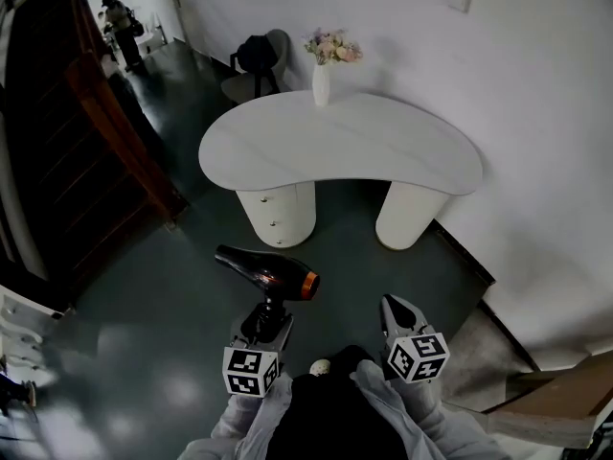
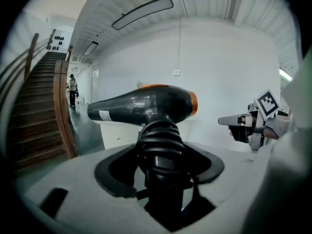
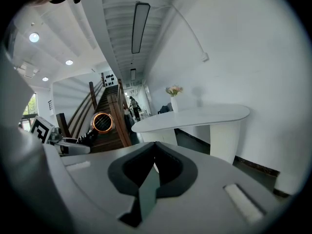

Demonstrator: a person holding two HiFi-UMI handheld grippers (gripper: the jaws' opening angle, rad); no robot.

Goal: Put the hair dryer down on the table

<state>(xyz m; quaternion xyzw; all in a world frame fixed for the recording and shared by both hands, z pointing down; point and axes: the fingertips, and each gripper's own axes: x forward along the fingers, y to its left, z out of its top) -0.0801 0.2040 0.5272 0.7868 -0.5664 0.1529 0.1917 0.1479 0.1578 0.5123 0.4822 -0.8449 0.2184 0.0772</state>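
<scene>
White kidney-shaped desk [image 1: 383,151] straight ahead across dark floor [image 1: 144,343], well apart from person. Left tool [image 1: 267,322] clamped on handle of hair dryer [image 1: 268,271]; barrel crosswise above jaws, nozzle pointing left. Right tool [image 1: 397,310]: jaws together, nothing between. Left arm must carry dryer forward to desk.

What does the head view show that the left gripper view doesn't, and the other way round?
Only the head view: the vase of flowers and the chair beyond the table. Only the left gripper view: the long ceiling light. Both: the hair dryer, gripped by its handle in the left claw, and the right claw.
</scene>
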